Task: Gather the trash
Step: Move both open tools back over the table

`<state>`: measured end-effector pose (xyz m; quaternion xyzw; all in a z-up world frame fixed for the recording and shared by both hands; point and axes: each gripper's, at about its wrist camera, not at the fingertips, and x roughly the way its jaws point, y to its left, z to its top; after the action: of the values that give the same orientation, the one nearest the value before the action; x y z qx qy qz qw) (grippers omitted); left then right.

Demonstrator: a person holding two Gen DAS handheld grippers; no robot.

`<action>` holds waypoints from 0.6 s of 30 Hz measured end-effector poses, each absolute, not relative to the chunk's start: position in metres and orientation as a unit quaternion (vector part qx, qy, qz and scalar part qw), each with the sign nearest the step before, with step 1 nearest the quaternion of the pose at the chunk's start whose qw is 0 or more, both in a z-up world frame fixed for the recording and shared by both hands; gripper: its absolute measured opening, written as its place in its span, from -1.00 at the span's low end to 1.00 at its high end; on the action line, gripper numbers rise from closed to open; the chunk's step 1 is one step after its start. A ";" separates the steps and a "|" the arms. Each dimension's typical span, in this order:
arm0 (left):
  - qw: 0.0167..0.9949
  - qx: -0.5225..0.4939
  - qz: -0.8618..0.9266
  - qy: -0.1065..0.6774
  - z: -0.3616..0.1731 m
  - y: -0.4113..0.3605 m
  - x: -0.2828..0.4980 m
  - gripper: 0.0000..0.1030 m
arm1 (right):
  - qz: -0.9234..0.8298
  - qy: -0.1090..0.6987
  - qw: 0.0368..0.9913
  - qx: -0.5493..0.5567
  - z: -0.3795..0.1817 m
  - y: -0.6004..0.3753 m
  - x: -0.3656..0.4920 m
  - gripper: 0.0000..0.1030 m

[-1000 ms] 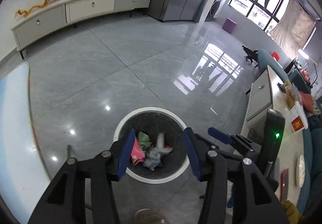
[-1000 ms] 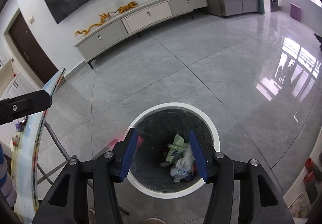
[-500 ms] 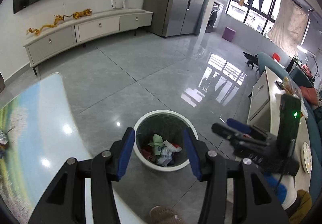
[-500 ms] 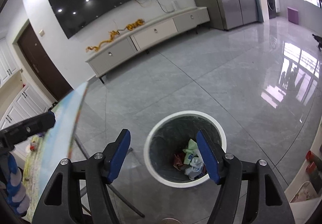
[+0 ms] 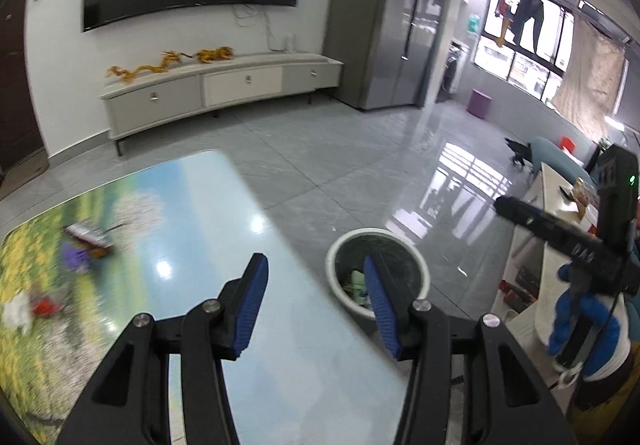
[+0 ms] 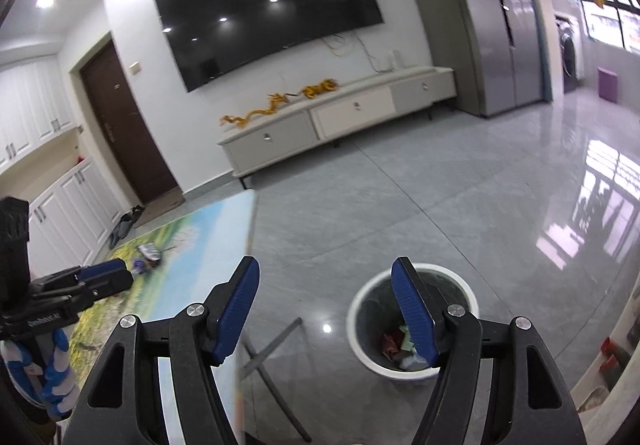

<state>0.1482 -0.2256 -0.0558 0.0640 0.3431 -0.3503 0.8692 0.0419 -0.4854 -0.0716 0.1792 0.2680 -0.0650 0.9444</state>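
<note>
The round white-rimmed waste bin with a dark liner (image 6: 412, 321) stands on the glossy grey tiled floor (image 6: 460, 213) just beside the tabletop's edge, with crumpled wrappers in red, green and pale colours (image 6: 398, 341) lying at its bottom; in the left wrist view the same bin (image 5: 340, 257) shows partly behind the gripper's right finger. More loose trash lies well apart from the bin on the glossy tabletop printed with a meadow and sky picture (image 5: 192, 229): a silvery wrapper with a purple scrap beside it (image 5: 86, 245) toward the far left, and a white crumpled piece next to a red one (image 5: 30, 309) at the left edge, all blurred. The left gripper (image 5: 314, 303) hangs above the tabletop's near edge, its blue-padded fingers (image 5: 252, 301) parted with nothing between them. The right gripper (image 6: 328, 309) hangs over the floor between tabletop and bin, its fingers (image 6: 412, 309) spread wider and likewise empty. Each gripper shows in the other's view at the frame's edge, carried by a hand in a blue and white glove (image 5: 580, 321). Beyond, a long pale low cabinet (image 6: 340, 121) stands against the white wall under a large dark television (image 6: 272, 33).
</note>
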 end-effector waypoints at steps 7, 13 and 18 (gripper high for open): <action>0.893 0.018 -0.290 0.343 -0.070 -0.119 0.166 -0.07 | -0.018 0.276 0.951 0.137 -0.048 -0.428 0.074 0.32; 0.910 -0.017 -0.213 0.355 -0.096 -0.020 0.199 -0.07 | 0.020 0.302 0.948 0.100 -0.049 -0.376 0.114 0.32; 0.919 -0.040 -0.137 0.367 -0.118 0.062 0.239 -0.07 | 0.053 0.330 0.940 0.069 -0.057 -0.335 0.162 0.32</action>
<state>0.2390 0.0617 -0.1179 -0.0399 0.3668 -0.1368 0.9193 0.1617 -0.3345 -0.0566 0.0691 0.3297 0.0530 0.9401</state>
